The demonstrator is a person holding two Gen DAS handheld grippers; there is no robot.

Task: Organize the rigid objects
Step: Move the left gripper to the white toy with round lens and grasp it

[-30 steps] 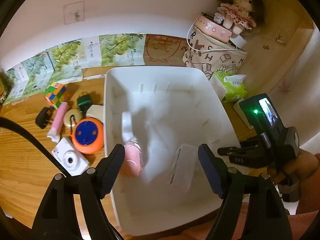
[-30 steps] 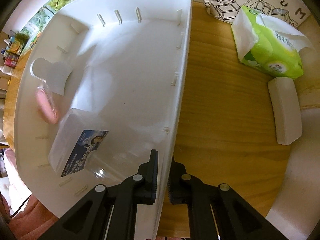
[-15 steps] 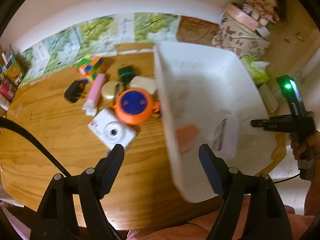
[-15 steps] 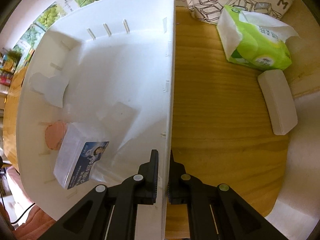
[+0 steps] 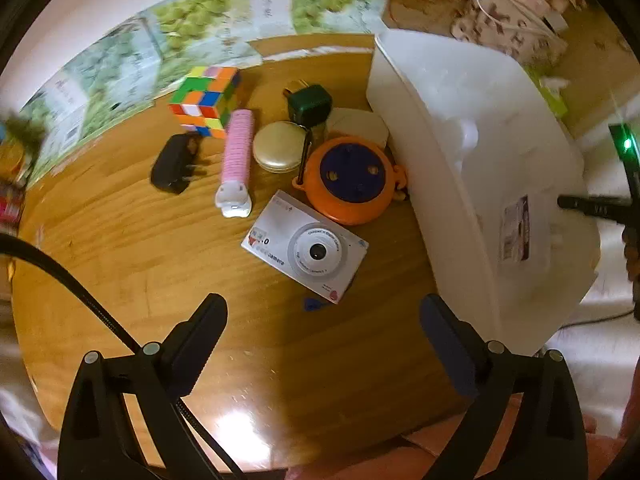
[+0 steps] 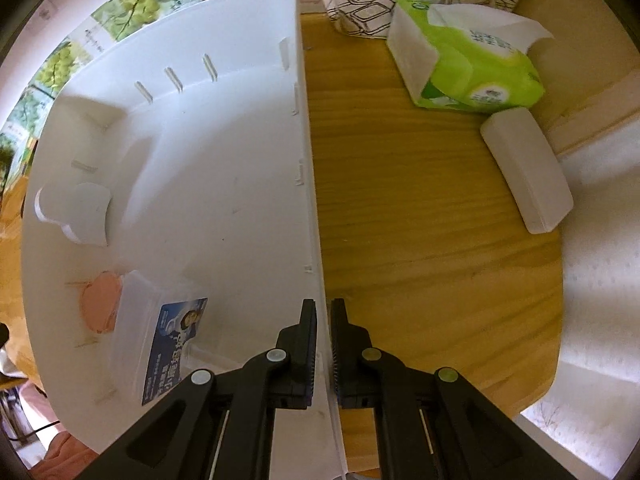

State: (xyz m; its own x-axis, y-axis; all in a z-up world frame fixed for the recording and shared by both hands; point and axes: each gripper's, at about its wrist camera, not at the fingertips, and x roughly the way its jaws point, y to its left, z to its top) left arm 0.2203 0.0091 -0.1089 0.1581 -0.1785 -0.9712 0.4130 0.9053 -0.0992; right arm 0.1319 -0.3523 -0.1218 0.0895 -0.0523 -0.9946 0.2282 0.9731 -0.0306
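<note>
Right gripper (image 6: 323, 336) clamped on bin wall (image 6: 308, 184)

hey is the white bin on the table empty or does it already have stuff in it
Not empty. The right wrist view shows the white bin holding a clear plastic box with a blue label and a pink object beside it.

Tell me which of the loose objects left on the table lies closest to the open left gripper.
The white toy camera. It lies just ahead of the left gripper, nearer than the orange round toy, the pink roller and the puzzle cube beyond it.
</note>
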